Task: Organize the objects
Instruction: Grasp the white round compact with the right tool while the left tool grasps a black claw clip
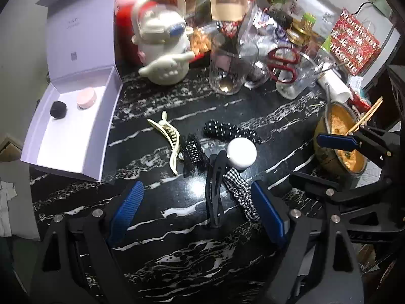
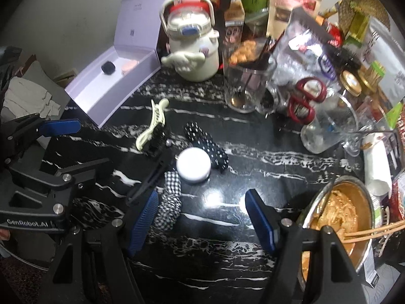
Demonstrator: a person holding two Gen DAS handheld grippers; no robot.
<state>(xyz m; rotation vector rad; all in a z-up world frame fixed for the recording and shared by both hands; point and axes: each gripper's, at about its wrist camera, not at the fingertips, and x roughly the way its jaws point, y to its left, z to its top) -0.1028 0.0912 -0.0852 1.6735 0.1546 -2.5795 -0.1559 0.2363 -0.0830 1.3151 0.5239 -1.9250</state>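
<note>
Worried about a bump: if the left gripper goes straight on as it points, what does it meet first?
Probably the long black hair clip, lying between the open fingers of the left gripper; the checked scrunchie lies just beside it. Depth is unclear.

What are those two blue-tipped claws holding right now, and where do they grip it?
Nothing. The left gripper and the right gripper both stand open above the black table, with only hair accessories lying loose below them.

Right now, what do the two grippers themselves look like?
Both match. The left gripper and the right gripper have black angular frames with silver bolts at the joints, and each finger carries a long blue ribbed pad. White lettering reading GenRobot.AI marks the side of the left gripper, seen from the right wrist view. No cables or sleeves show clearly.
</note>
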